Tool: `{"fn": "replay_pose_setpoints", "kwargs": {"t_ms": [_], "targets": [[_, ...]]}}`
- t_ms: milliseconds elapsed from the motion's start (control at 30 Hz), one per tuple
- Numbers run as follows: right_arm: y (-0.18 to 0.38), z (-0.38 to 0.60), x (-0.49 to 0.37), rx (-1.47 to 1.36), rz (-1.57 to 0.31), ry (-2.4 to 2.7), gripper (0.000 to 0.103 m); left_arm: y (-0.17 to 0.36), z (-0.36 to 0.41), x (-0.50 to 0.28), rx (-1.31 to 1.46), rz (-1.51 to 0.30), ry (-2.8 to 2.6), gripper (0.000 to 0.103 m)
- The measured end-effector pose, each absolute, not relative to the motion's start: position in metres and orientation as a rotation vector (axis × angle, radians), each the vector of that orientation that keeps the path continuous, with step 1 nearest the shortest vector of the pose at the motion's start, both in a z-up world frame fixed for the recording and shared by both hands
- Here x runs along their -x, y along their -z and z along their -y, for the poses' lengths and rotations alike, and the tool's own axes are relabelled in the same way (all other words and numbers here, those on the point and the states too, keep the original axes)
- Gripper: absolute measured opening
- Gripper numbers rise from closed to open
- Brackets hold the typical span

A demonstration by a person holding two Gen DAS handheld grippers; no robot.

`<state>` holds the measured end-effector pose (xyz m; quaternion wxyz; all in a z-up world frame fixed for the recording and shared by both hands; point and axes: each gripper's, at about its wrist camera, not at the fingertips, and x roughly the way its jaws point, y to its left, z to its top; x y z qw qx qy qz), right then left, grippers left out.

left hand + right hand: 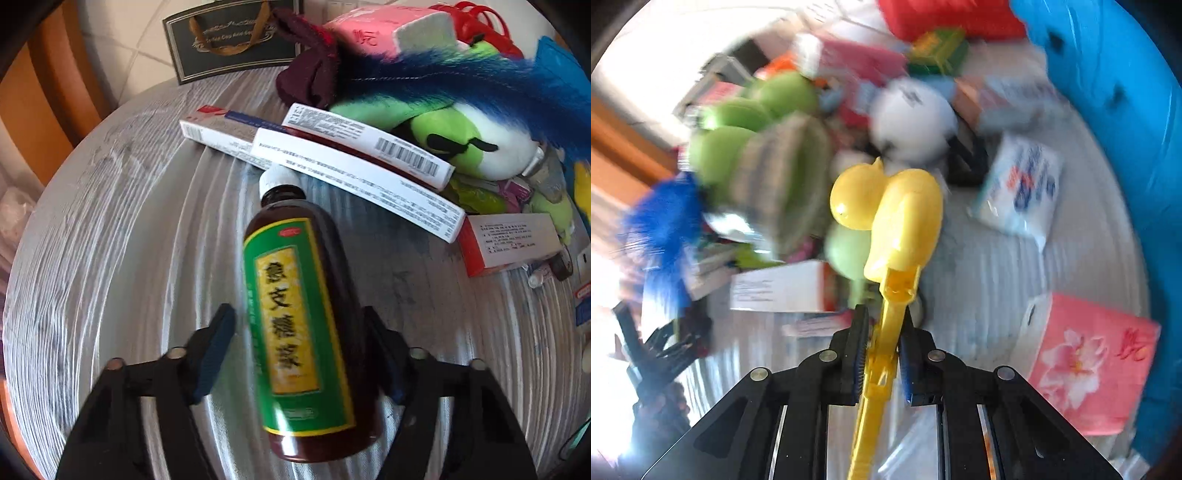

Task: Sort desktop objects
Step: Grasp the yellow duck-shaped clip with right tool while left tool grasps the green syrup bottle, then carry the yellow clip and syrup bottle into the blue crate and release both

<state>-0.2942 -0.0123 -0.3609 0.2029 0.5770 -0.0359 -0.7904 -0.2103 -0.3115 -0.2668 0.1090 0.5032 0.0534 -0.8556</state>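
bottle and duck tongs, one in each of your grippers

your left gripper (299, 354) has its jaws spread around a brown bottle (306, 314) with a green label, lying on the tabletop (122, 221), cap touching a white box (354, 184); whether the pads touch it, you cannot tell. your right gripper (881, 362) has its jaws clenched on the handle of yellow duck tongs (886, 221), above blurred clutter, beside a pink tissue box (1089, 365).

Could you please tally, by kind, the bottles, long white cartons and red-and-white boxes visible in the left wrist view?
Brown bottle: 1
Long white cartons: 3
Red-and-white box: 1
Total: 5
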Motion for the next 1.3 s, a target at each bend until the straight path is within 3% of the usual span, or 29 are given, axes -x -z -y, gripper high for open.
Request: {"fn": "replay_pose_setpoints", "kwargs": {"t_ms": [333, 633, 967, 1300], "targets": [[0.283, 0.081, 0.304, -1.292, 0.076, 2.211, 0.008, 0.256, 0.328, 0.193, -1.413, -0.18, 2.611, 0.051], [0.245, 0.078, 0.262, -1.177, 0.101, 2.209, 0.008, 0.203, 0.327, 0.169, -1.276, -0.116, 2.735, 0.051], [0.199, 0.054, 0.227, -1.037, 0.143, 2.311, 0.008, 0.108, 0.26, 0.182, -1.064, 0.104, 2.968, 0.051], [0.102, -0.048, 0.166, -0.784, 0.185, 2.586, 0.008, 0.005, 0.135, 0.234, -0.792, 0.36, 3.206, 0.051]]}}
